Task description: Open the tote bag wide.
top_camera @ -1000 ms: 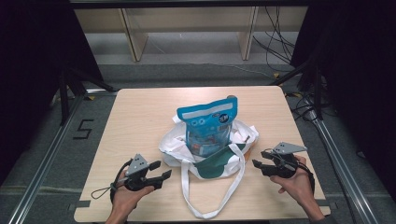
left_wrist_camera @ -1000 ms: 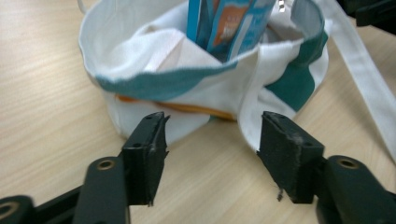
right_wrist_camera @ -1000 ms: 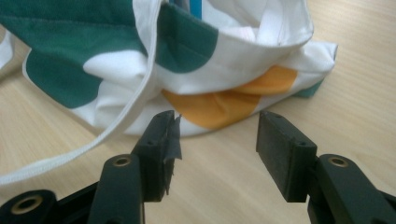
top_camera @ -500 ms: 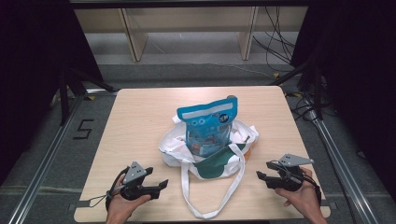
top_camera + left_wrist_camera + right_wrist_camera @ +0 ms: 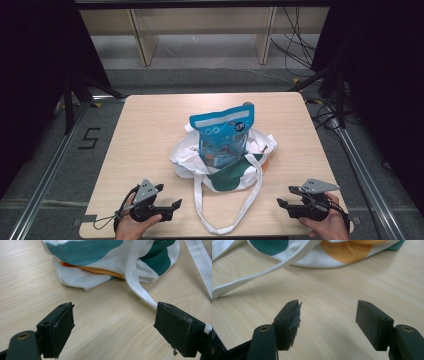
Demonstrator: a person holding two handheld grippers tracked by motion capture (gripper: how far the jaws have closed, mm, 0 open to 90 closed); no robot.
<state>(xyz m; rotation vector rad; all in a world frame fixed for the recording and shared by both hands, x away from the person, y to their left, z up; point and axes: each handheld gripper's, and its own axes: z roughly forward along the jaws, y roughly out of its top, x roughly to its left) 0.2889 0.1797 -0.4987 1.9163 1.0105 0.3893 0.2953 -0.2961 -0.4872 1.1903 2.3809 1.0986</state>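
A white tote bag with green and orange patches sits mid-table, and a blue snack pouch stands upright in it. Its long white straps trail toward the near edge. My left gripper rests low near the front left and points right at the straps. My right gripper sits at the front right, pointing left. Both pairs of jaws have just been opening, with nothing between them. In the left gripper view the left gripper faces the bag and a strap. The right gripper faces bare wood below the bag.
The wooden table ends just behind both hands. Metal rails run along both sides on the floor, where a "5" marker lies at the left. Cables and shelf legs lie beyond the far edge.
Both hands have drawn back from the bag's sides toward the near edge of the table. Both pairs of jaws stand wider than before. The bag and pouch have not moved.
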